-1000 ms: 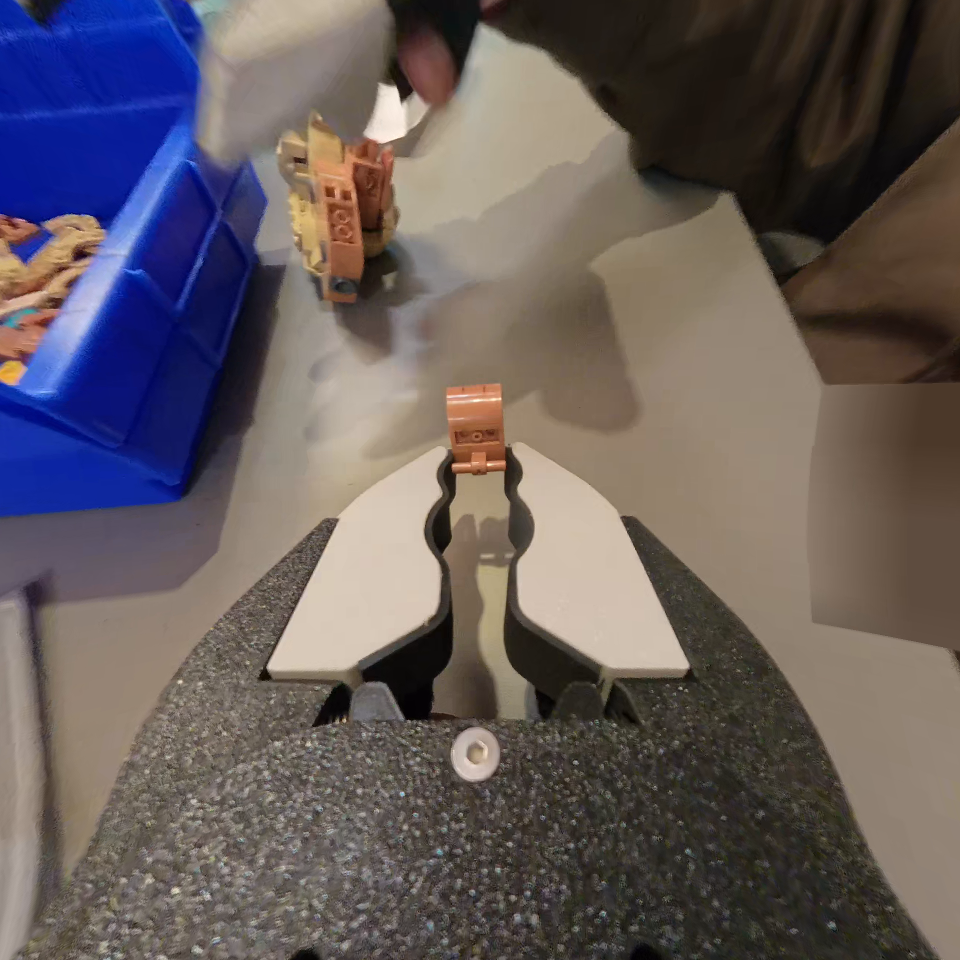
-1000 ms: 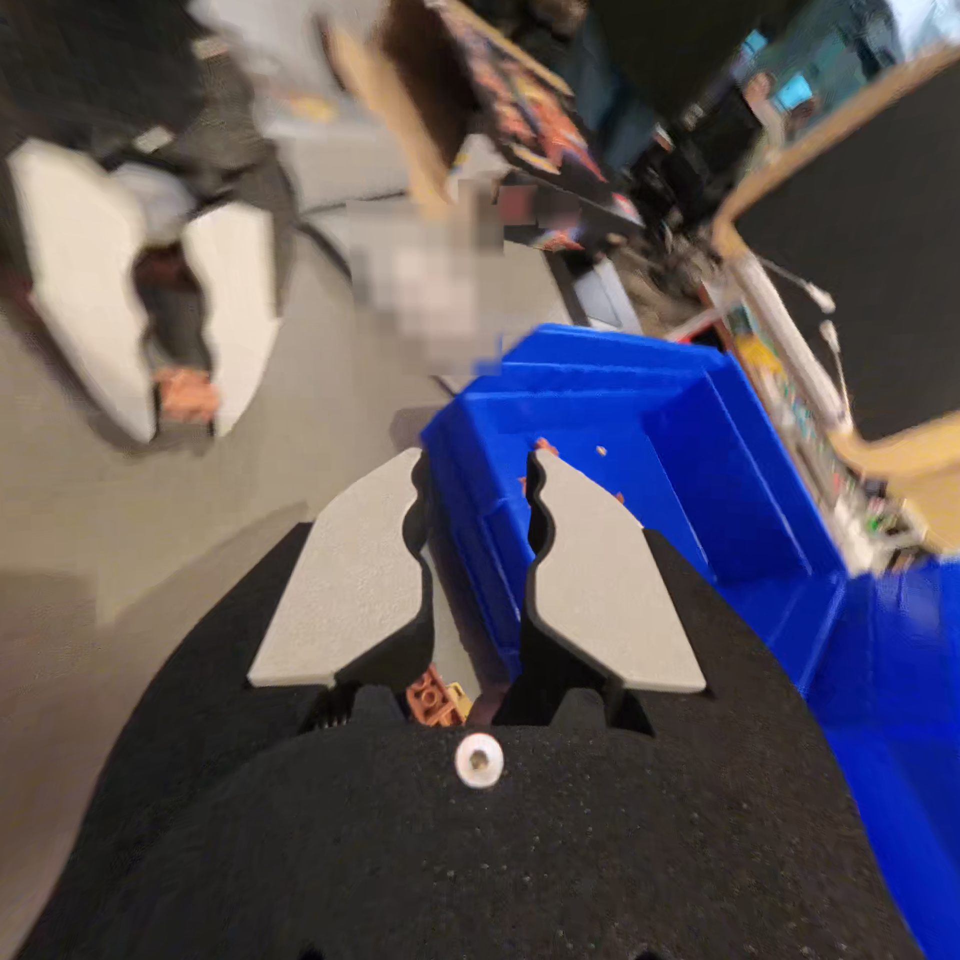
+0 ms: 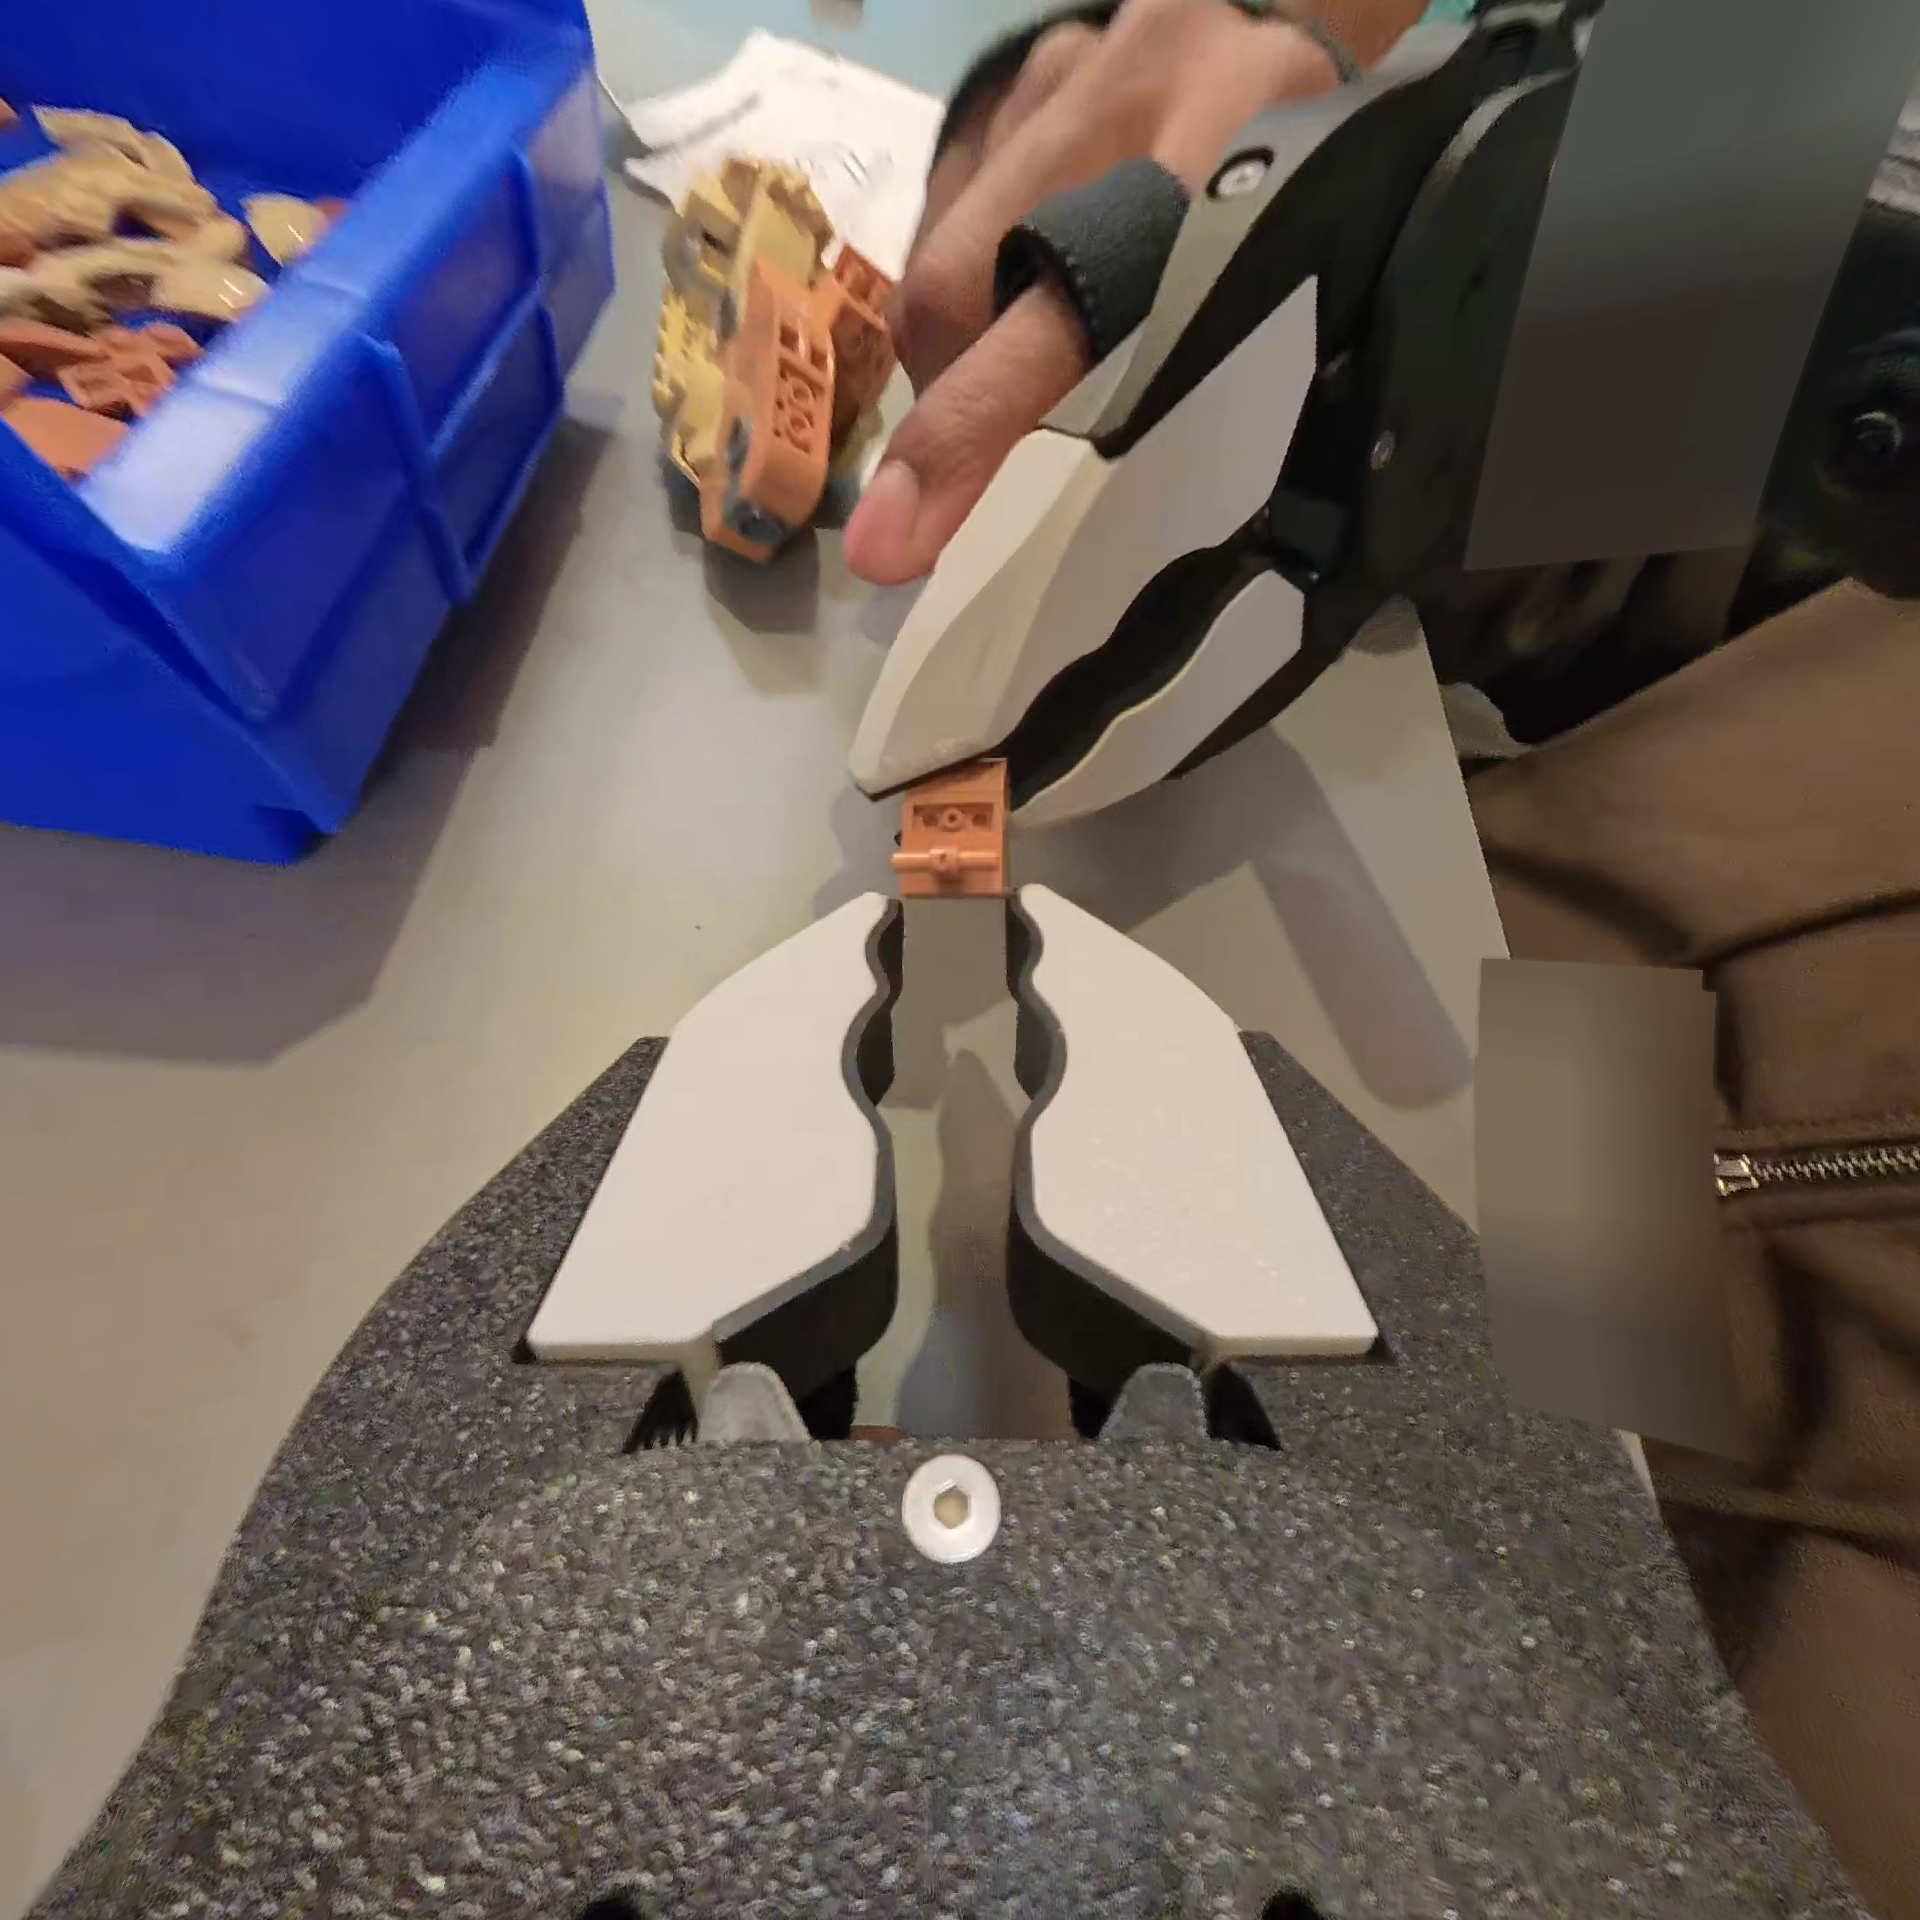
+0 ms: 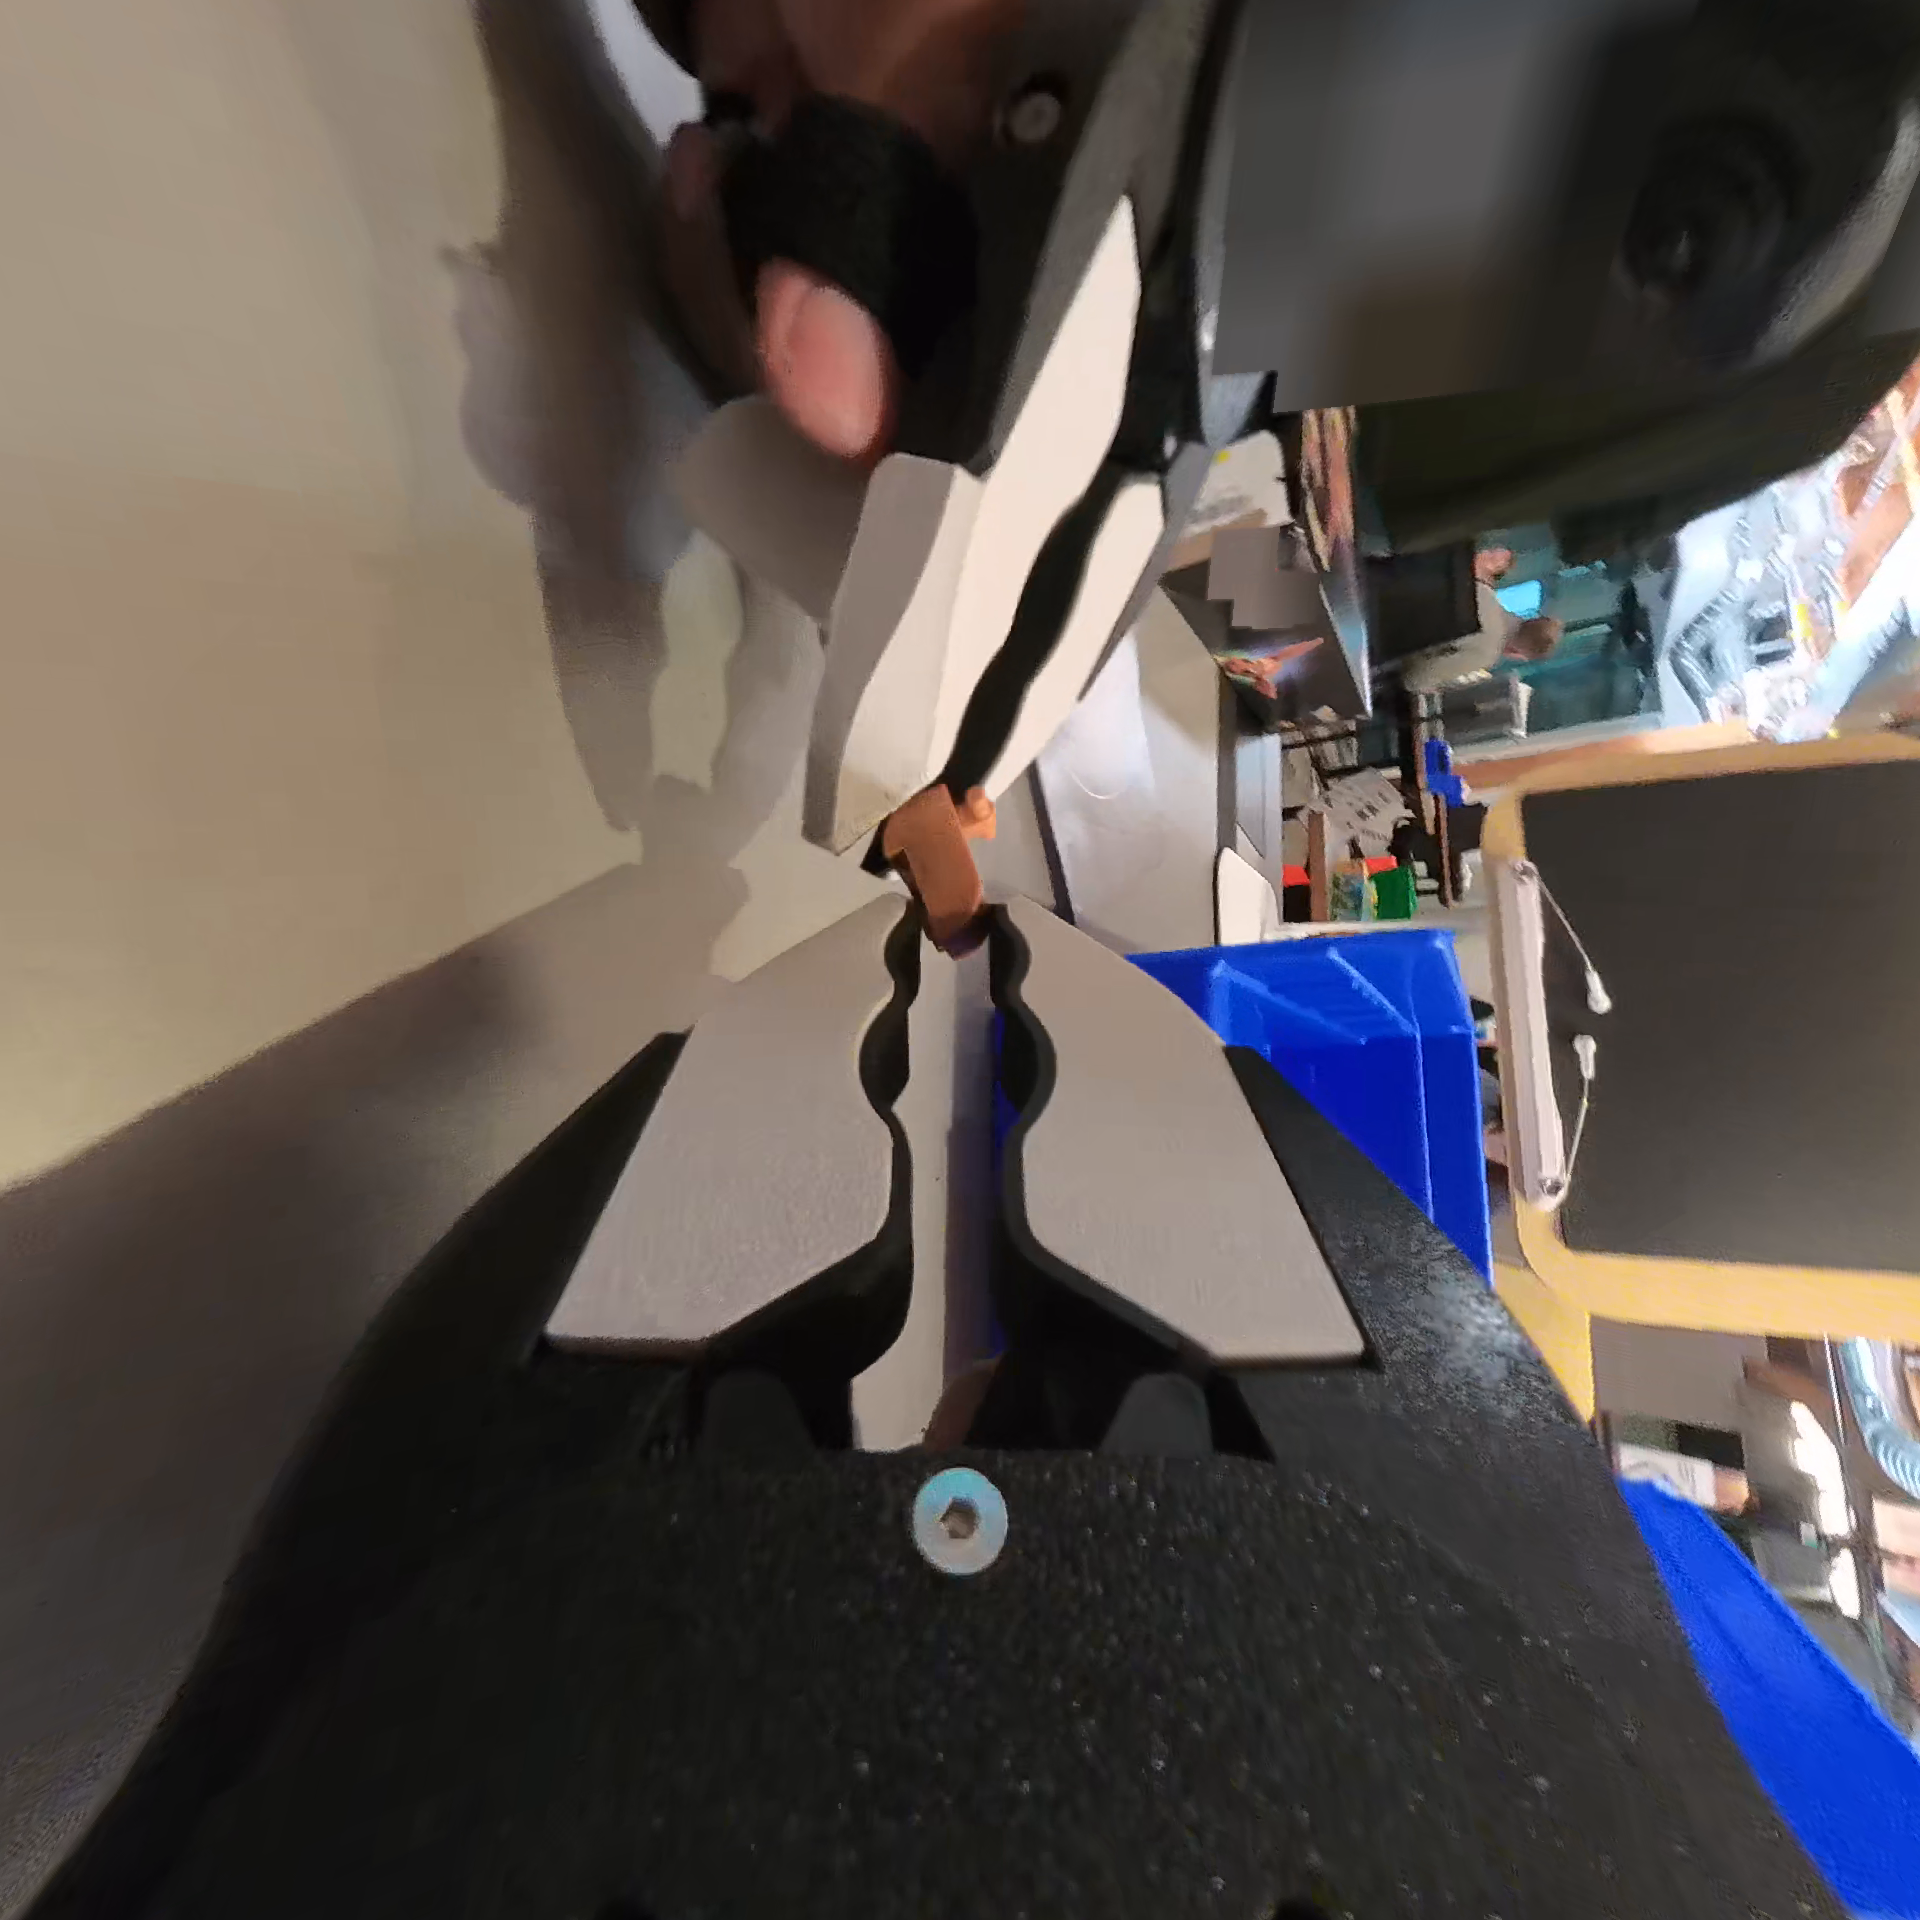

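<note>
small orange brick (image 3: 951, 842), middle of frame above the grey surface (image 3: 312, 1039), is clamped at both ends by left tongs (image 3: 951, 909) and right tongs (image 4: 951, 914). an uneven pull could make it slip and drop.

Each handheld gripper (image 3: 951, 914) had a speckled, rough black housing (image 3: 935, 1662) shaped like a broad wedge, with one silver hex-socket screw (image 3: 950, 1521) set in the middle near the front. Two pale grey flat fingers (image 3: 748, 1143) with wavy black inner edges ran forward from it. The person wore a black fabric finger loop (image 3: 1101, 249) and a brown jacket (image 3: 1766, 831) with a metal zip (image 3: 1818, 1164).
</note>
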Motion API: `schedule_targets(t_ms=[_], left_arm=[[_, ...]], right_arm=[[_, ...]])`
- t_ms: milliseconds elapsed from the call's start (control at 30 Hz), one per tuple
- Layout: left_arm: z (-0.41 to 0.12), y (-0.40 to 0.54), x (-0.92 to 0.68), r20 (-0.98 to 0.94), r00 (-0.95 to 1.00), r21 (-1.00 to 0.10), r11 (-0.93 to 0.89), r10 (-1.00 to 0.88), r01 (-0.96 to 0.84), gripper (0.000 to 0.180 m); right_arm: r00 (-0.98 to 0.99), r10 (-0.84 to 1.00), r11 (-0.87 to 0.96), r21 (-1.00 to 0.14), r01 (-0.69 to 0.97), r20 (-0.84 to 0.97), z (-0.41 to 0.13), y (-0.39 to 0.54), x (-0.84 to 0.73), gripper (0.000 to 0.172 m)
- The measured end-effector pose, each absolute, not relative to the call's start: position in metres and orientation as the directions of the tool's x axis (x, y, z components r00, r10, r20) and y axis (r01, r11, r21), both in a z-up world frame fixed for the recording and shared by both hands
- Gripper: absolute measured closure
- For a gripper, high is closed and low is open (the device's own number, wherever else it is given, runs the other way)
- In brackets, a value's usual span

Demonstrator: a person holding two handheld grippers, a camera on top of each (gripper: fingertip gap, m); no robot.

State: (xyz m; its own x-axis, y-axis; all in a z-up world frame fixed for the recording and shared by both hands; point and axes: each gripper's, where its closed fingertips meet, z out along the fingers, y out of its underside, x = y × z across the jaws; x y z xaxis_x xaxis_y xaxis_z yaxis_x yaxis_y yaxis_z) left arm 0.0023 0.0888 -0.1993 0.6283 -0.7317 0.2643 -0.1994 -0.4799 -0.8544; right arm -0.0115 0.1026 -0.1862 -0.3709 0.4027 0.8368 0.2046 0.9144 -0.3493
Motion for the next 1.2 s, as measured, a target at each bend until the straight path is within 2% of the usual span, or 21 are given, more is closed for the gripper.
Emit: schedule_targets(t_ms=[300, 367, 600, 867, 1200], left_arm=[[-0.176, 0.097, 0.001, 0.231, 0.647, -0.926, -0.368, -0.727, -0.083, 0.161], [-0.177, 0.095, 0.002, 0.219, 0.641, -0.924, -0.368, -0.736, -0.107, 0.162], [-0.189, 0.091, 0.004, 0.199, 0.644, -0.889, -0.413, -0.738, -0.198, 0.163], [-0.176, 0.092, 0.004, 0.089, 0.666, -0.914, -0.326, -0.74, -0.24, 0.163], [-0.167, 0.099, -0.002, 0.274, 0.683, -0.919, -0.393, -0.677, -0.021, 0.16]], right_arm=[[-0.213, 0.543, 0.832, -0.486, 0.267, 0.812, -0.172, 0.109, -0.01, 0.159], [-0.213, 0.519, 0.848, -0.468, 0.249, 0.828, -0.173, 0.107, -0.009, 0.159], [-0.267, 0.351, 0.928, -0.295, 0.228, 0.898, -0.186, 0.102, -0.007, 0.159], [-0.254, 0.541, 0.837, -0.486, 0.251, 0.802, -0.178, 0.102, -0.007, 0.159], [-0.107, 0.472, 0.855, -0.424, 0.299, 0.875, -0.167, 0.111, -0.015, 0.16]])
